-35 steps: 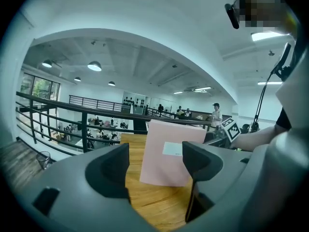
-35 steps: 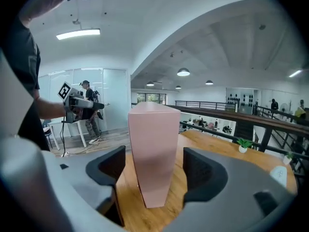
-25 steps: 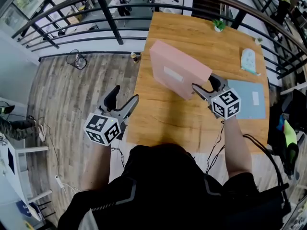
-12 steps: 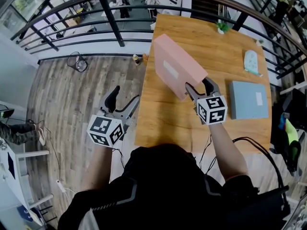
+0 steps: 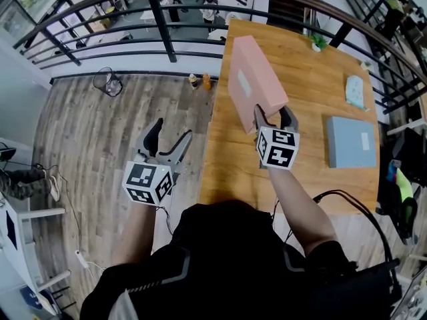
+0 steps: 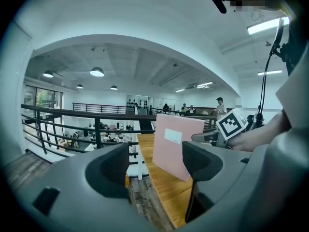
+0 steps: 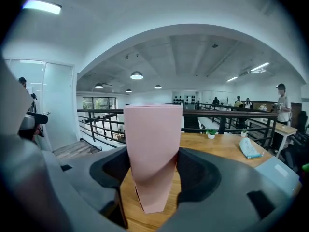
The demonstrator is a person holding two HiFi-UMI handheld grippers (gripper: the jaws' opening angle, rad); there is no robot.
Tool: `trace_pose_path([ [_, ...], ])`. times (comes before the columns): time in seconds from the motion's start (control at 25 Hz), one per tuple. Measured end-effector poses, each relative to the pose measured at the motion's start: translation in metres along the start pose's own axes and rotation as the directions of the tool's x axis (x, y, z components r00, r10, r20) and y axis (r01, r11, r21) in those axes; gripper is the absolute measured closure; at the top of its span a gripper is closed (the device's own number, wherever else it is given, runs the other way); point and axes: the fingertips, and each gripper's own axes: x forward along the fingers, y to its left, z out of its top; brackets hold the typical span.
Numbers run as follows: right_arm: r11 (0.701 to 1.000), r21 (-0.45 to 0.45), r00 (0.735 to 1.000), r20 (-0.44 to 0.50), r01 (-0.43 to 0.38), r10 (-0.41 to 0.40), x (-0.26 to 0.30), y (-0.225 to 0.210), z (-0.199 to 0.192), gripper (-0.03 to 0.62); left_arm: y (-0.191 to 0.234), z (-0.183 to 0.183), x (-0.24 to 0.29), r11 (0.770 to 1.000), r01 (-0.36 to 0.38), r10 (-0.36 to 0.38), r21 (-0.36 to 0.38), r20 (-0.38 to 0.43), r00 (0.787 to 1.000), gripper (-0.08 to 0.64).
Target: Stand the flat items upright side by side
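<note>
The wooden table (image 5: 303, 105) fills the upper right of my head view. Over its left part I see the pink box (image 5: 253, 79) turned up on edge, its near lower end clamped between my right gripper's (image 5: 272, 117) jaws. The grey-blue box (image 5: 351, 142) lies flat at the right. My left gripper (image 5: 172, 137) hangs spread and empty at lower left, over the floor (image 5: 100, 132).

Pink box (image 5: 257, 72) upright, blue box (image 5: 351, 141) flat
</note>
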Motion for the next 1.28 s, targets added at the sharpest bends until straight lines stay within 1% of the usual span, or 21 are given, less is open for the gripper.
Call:
trace_pose_path([
  [0.2, 0.997, 0.029, 0.998, 0.003, 0.068, -0.068, 0.015, 0.016, 0.005, 0.290, 0.024, 0.001, -0.013, 0.999, -0.040, 0.040, -0.009, 0.018, 0.999, 0.199],
  [0.44, 0.991, 0.065, 0.993, -0.011, 0.118, -0.117, 0.037, 0.031, 0.014, 0.290, 0.047, 0.011, -0.026, 0.996, -0.088, 0.088, -0.011, 0.048, 0.995, 0.199],
  [0.6, 0.986, 0.070, 0.988, 0.013, 0.151, -0.152, 0.052, 0.041, 0.023, 0.290, 0.057, 0.011, -0.036, 0.994, -0.107, 0.108, -0.022, 0.053, 0.993, 0.202],
  [0.84, 0.963, 0.119, 0.970, 0.016, 0.241, -0.244, 0.077, 0.048, 0.033, 0.291, 0.070, 0.002, -0.043, 0.989, -0.142, 0.143, -0.031, 0.039, 0.989, 0.207],
  [1.0, 0.947, 0.159, 0.959, 0.000, 0.279, -0.283, 0.084, 0.058, 0.035, 0.291, 0.072, -0.002, -0.055, 0.987, -0.160, 0.160, -0.020, 0.031, 0.987, 0.207],
  [1.16, 0.937, 0.180, 0.952, 0.012, 0.300, -0.307, 0.099, 0.063, 0.046, 0.290, 0.079, -0.001, -0.056, 0.985, -0.171, 0.172, -0.025, 0.029, 0.985, 0.207],
  [1.28, 0.929, 0.224, 0.954, -0.011, 0.296, -0.301, 0.109, 0.066, 0.046, 0.285, 0.080, -0.005, -0.057, 0.984, -0.173, 0.174, -0.038, 0.022, 0.984, 0.207],
])
